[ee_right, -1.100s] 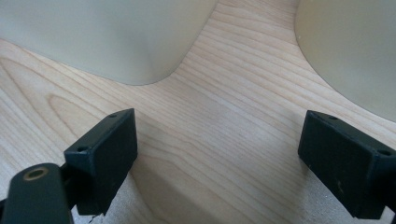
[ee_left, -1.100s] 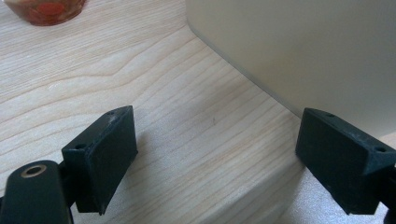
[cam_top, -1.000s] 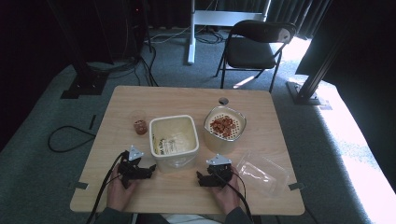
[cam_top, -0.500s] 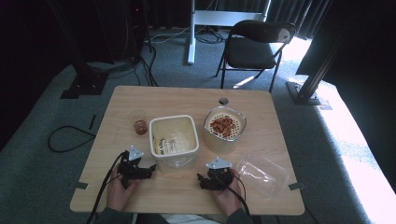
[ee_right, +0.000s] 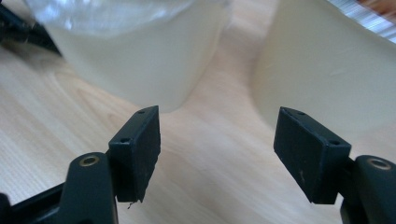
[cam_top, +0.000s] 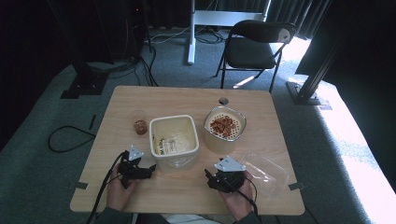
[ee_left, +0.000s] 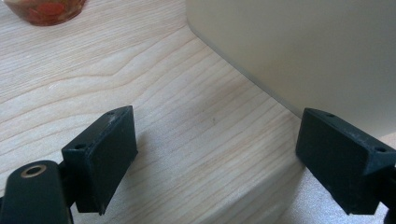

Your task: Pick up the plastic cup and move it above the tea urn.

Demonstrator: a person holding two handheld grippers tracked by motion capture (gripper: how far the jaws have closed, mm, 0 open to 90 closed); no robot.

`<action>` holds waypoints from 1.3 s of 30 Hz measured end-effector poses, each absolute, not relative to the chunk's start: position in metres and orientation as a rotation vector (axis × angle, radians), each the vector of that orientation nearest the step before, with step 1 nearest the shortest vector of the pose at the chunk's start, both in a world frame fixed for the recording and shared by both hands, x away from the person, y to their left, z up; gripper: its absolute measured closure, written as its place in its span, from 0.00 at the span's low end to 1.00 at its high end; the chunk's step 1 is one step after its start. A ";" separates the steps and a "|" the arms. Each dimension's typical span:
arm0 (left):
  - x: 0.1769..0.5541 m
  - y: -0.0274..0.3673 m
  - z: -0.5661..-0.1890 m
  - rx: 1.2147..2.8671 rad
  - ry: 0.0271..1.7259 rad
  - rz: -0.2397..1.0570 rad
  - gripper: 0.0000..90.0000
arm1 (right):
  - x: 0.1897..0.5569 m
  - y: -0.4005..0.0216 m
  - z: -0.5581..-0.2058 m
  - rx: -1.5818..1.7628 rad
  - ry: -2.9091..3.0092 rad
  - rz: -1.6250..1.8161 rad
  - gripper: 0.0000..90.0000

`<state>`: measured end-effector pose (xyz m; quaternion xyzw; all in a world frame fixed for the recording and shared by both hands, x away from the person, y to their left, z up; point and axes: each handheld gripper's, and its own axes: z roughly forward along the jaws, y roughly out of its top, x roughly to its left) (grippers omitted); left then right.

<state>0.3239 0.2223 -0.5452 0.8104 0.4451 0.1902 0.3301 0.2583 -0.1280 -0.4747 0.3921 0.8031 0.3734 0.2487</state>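
Observation:
My left gripper (cam_top: 147,169) rests low on the wooden table (cam_top: 187,98) beside a square cream tub (cam_top: 173,140). It is open, with bare wood between its jaws (ee_left: 219,126) and the tub wall (ee_left: 303,51) just ahead on the right. My right gripper (cam_top: 213,177) hovers near the front edge, facing the gap between the square tub (ee_right: 135,60) and a round cream strainer bowl (ee_right: 327,70). Its jaws have just been closing but still stand apart, nothing between them (ee_right: 219,119). The strainer bowl (cam_top: 225,128) holds red-brown pieces.
A small glass (cam_top: 139,124) with reddish contents stands left of the tub, and its base is visible in the left gripper view (ee_left: 44,8). A clear plastic lid (cam_top: 264,171) lies right of my right hand. A black chair (cam_top: 254,46) stands beyond the table.
The right gripper has lifted a little off the table and shifted slightly. The left gripper has stayed where it was.

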 end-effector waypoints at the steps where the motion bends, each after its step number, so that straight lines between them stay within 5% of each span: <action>1: 0.324 0.222 -0.545 2.120 1.164 0.497 0.14 | 0.258 -0.128 -0.475 1.068 2.188 1.017 0.35; 11: 0.324 0.222 -0.545 2.116 1.166 0.498 0.14 | 0.250 -0.193 -0.450 1.184 2.004 0.905 0.35; 39: 0.326 0.222 -0.545 2.118 1.169 0.503 0.14 | 0.226 -0.296 -0.485 1.736 1.610 0.537 0.23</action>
